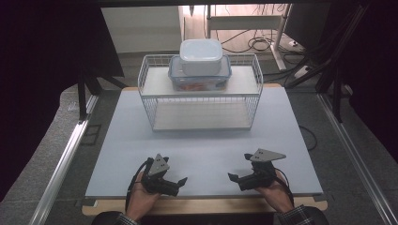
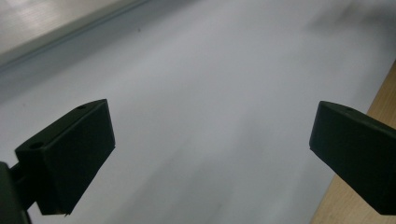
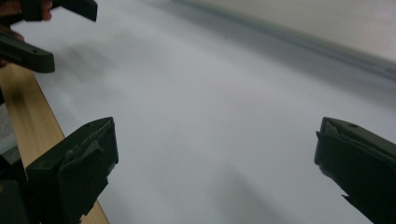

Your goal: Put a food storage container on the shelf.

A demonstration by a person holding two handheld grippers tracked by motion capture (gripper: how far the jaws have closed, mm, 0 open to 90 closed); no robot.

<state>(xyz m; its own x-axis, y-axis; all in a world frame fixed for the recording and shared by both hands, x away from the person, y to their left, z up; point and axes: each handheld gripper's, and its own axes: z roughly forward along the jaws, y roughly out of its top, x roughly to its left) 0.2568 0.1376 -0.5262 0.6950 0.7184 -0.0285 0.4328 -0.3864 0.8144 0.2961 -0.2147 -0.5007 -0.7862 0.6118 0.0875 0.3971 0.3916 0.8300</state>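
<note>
We start from the table (image 1: pixel 202 154), whose pale mat is bare at our end. At its far side stands the white wire rack (image 1: pixel 202 96); on its upper shelf sits the blue-rimmed clear container (image 1: pixel 200 77) with the white lidded box (image 1: pixel 201 56) stacked on top, well apart from us. Our left gripper (image 1: pixel 174 183) and right gripper (image 1: pixel 238 179) rest near the front edge, jaws spread wide, holding nothing. The risk, as we judge it, is that a grab at the lower container tips the white box off, or a jaw catches the rack's wire rim. No readable label or writing shows anywhere.
</note>
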